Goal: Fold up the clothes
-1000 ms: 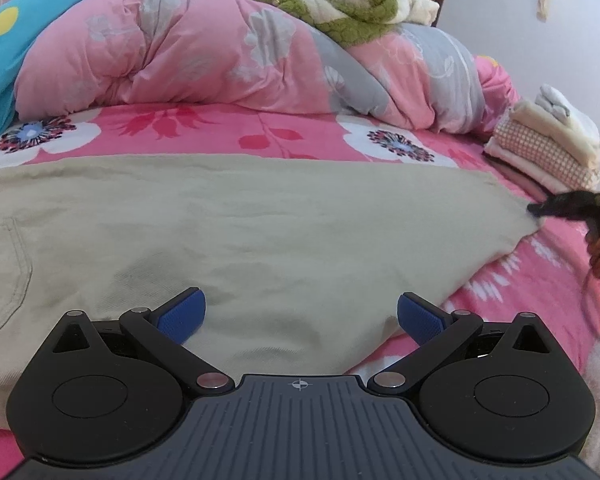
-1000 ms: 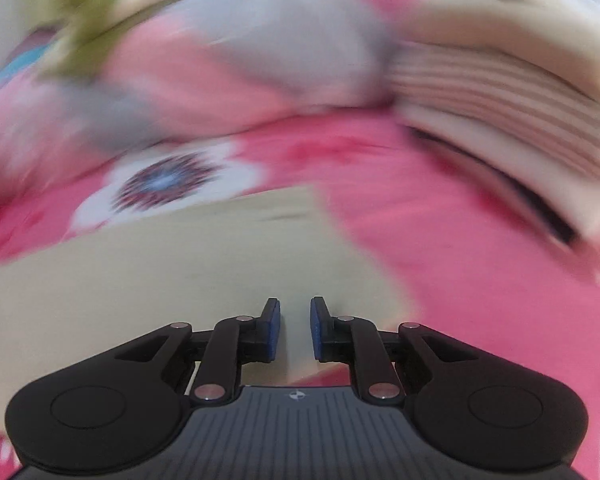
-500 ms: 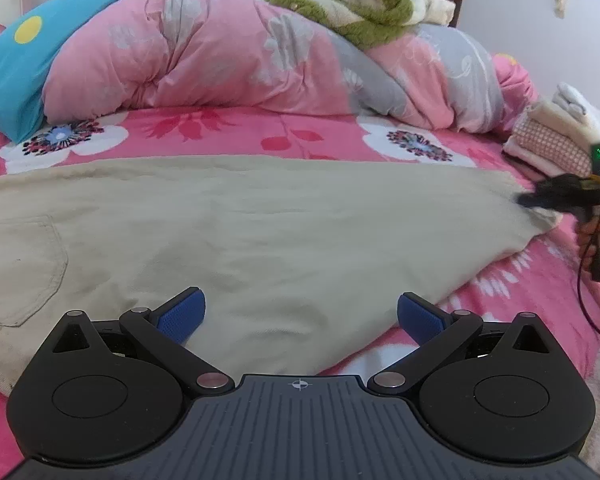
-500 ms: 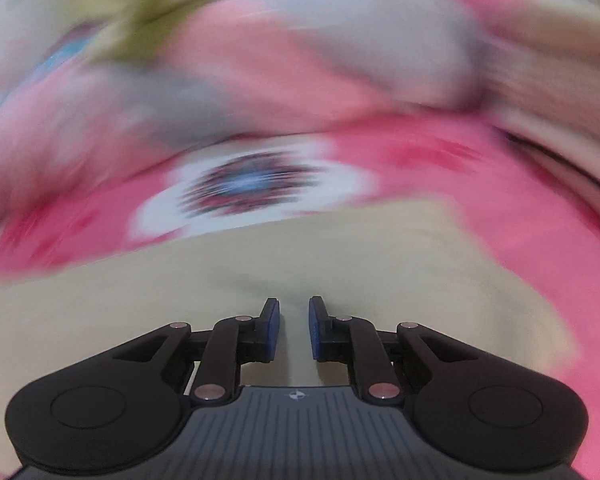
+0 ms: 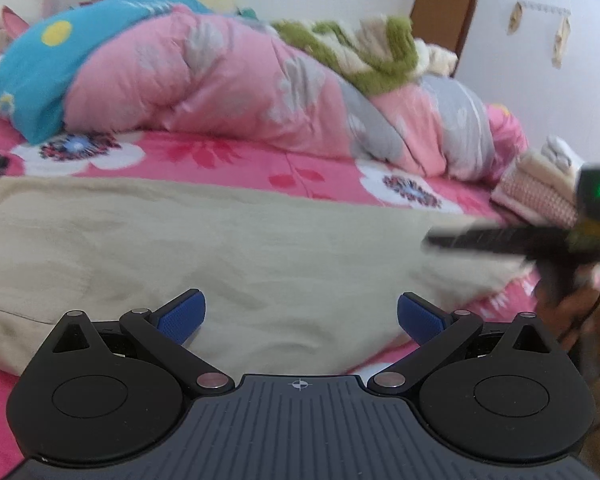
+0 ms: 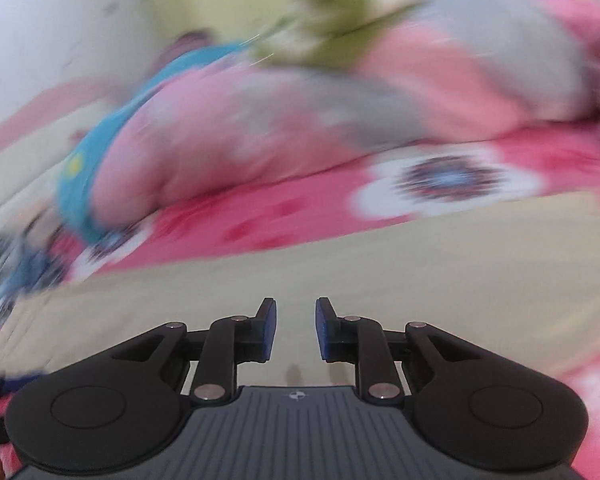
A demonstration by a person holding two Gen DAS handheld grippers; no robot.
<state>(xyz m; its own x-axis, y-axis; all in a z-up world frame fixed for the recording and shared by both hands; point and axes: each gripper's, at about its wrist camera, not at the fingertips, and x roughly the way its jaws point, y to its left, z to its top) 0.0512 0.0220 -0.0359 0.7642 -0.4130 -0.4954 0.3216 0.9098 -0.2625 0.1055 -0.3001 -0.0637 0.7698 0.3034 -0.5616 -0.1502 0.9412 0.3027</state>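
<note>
Evidently the beige garment (image 5: pixel 228 248) lies spread flat across the bed's (image 5: pixel 320 172) near edge, ready for folding; the left gripper (image 5: pixel 300 316) hovers spread wide, the right gripper (image 6: pixel 295 330) is opening, nothing between.

A home bedroom: a bed under a pink floral sheet (image 5: pixel 228 156), a bunched pink quilt (image 5: pixel 204 88) heaped along it with a fuzzy green blanket (image 5: pixel 340 52) on top, folded laundry (image 5: pixel 540 184) stacked at one end (rather neatly), a brown door (image 5: pixel 446 4) behind.
</note>
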